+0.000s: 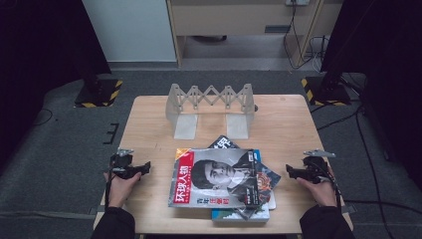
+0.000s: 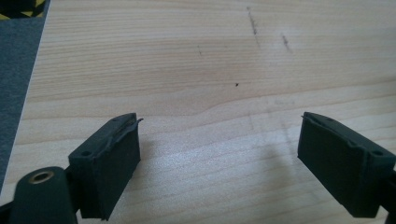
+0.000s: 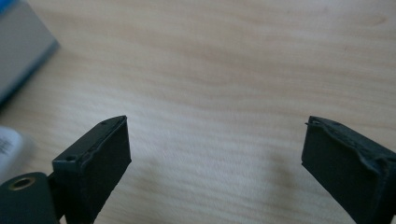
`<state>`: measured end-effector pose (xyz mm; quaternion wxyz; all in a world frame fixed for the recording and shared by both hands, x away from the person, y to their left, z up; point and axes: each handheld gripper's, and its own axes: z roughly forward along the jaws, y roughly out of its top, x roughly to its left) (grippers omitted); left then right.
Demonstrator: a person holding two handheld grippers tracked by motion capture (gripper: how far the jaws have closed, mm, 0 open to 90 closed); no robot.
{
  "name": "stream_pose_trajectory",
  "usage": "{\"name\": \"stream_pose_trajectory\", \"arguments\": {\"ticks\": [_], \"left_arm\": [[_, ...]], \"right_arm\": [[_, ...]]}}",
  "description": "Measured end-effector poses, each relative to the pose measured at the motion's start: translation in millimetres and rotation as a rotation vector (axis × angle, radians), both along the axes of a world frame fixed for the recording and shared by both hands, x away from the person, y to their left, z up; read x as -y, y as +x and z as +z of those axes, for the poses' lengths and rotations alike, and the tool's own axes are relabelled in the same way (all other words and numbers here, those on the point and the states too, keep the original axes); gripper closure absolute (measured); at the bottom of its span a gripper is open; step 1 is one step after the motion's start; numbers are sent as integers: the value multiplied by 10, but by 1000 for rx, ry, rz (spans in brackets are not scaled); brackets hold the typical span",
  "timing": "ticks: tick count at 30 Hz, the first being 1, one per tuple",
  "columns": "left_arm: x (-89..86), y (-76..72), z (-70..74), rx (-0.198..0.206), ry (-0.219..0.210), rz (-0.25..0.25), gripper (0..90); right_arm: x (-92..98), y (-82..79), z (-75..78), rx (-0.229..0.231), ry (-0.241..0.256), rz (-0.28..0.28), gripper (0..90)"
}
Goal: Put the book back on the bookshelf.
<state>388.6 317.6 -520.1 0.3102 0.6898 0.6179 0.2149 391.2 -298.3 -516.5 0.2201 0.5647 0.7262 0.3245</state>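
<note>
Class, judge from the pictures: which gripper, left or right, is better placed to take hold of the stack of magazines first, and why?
Probably right. The right gripper is open, and its own view shows the magazine stack's corner beside it. The open left gripper faces bare wooden table.

I saw black sleeves on both forearms. My left gripper (image 1: 148, 165) and right gripper (image 1: 288, 170) were black, each topped by a grey three-cornered plate and trailing a thin dark cable. Their blocky jaws had small screw holes, with a brass-ringed hole at the base.
</note>
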Motion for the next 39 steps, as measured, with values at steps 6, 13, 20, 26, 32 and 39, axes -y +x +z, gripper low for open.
{"name": "stream_pose_trajectory", "arguments": {"ticks": [6,13,20,26,32,39], "left_arm": [[64,-95,172,51,-53,-27,134],[163,-191,315,97,-85,-53,153],[280,-261,405,113,-114,-105,163],[369,-328,452,119,-132,-148,177],[444,-370,473,110,-150,-174,192],[541,-424,482,101,-160,-210,193]], "right_arm": [[-25,-62,217,72,67,-36,109],[-83,-98,356,81,117,-35,112],[-166,-119,466,98,153,-3,102],[-287,-164,612,120,172,18,100],[-432,-186,657,110,179,63,102],[-571,-235,709,125,167,97,112]]}}
